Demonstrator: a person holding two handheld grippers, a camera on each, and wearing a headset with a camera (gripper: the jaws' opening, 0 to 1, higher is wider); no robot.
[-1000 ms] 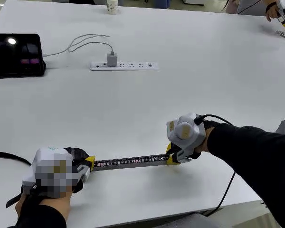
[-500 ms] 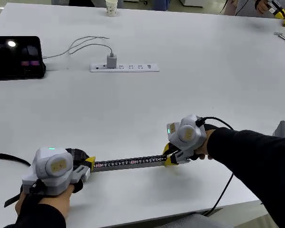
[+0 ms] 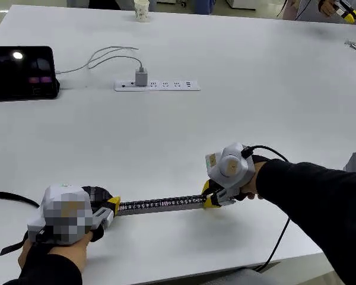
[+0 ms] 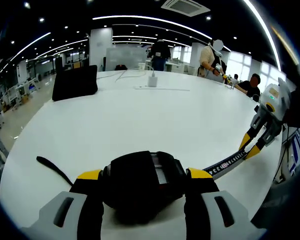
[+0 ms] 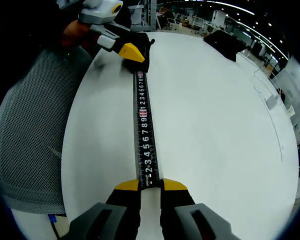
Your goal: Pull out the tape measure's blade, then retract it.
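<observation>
2 grippers low at front edge of white table (image 3: 237, 119). Left gripper (image 3: 110, 206) clamps black tape measure (image 4: 142, 187) near front-left corner. Right gripper (image 5: 150, 184) pinches blade (image 5: 142, 120) tip, blade flat on surface between. Power strip (image 3: 157, 85), dark tablet (image 3: 21, 71) toward far-left; paper cup (image 3: 142, 9) at far edge. Ceiling light strips (image 4: 155, 20) overhead, open-plan room.

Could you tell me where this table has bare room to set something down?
Bare: between power strip and blade, and the table's right side. Crowded: the front edge, where left hand-held gripper and right hand-held gripper hold the tape measure.
</observation>
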